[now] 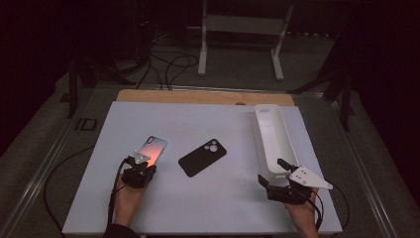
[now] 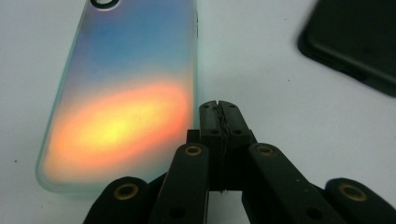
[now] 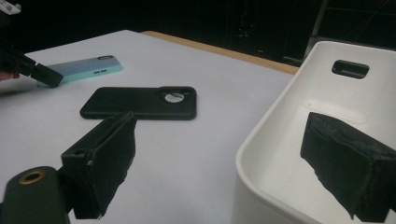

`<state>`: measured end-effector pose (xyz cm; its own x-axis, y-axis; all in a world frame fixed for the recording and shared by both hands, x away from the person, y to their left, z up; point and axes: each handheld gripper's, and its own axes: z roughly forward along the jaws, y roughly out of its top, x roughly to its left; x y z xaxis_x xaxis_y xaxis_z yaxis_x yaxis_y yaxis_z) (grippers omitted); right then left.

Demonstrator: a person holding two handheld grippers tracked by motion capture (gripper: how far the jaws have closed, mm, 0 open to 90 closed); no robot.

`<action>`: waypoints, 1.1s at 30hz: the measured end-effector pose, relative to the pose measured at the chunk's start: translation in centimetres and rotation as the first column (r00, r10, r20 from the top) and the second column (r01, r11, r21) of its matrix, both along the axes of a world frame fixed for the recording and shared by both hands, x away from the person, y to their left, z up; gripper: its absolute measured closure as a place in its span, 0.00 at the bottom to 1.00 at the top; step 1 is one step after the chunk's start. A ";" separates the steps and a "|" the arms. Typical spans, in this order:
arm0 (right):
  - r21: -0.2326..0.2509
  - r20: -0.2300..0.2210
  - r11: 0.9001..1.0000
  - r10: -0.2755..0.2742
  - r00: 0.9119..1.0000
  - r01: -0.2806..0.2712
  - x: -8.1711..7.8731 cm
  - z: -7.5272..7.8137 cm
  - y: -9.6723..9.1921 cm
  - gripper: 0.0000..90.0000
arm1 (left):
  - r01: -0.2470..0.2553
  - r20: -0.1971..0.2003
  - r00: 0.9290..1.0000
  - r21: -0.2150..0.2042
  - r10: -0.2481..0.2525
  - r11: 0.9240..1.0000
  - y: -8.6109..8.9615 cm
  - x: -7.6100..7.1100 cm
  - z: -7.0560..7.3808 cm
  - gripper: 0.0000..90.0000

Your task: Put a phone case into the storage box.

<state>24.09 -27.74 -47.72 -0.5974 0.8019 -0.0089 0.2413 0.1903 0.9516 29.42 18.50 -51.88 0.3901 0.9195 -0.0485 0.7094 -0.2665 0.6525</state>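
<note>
Closed, empty jaws of the left hand-held gripper (image 2: 219,109) sit just beside the gradient phone case (image 2: 126,93) lying flat on the white tabletop (image 1: 198,208), likely nudging it. Picking it up next needs the jaws opened. Right hand-held gripper (image 3: 224,158) straddles the white bin's (image 3: 327,98) rim, open. The case fades blue to orange.
</note>
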 end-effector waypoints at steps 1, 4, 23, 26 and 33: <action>0.002 0.000 1.000 0.001 1.000 -0.001 0.0 0.0 0.0 0.11 | 0.001 0.003 1.000 0.009 -0.001 1.000 -0.1 0.0 0.0 1.00; -0.001 -0.001 1.000 0.003 1.000 -0.003 0.0 0.0 0.0 0.11 | -0.002 0.008 1.000 0.008 0.002 1.000 -0.1 -0.1 0.0 1.00; -0.002 0.021 1.000 0.031 0.999 -0.031 0.9 0.7 -0.5 0.11 | 0.127 0.444 0.895 -0.176 -0.036 0.976 4.9 -7.6 5.1 0.21; 0.002 0.021 1.000 0.030 0.999 -0.030 0.9 0.7 -0.6 0.11 | 0.104 0.449 0.894 -0.182 -0.011 0.978 5.5 -8.6 5.4 0.12; -0.002 0.019 1.000 0.031 0.999 -0.031 0.7 0.5 -0.8 0.11 | 0.053 0.454 0.890 -0.164 0.028 0.985 6.5 -9.8 5.6 0.00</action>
<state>24.78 -28.49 -47.22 -0.6217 0.7830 -0.0217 0.2170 0.1988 0.9557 19.58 25.03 -46.25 0.4182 0.9082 -0.0160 0.3225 -0.1320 0.9373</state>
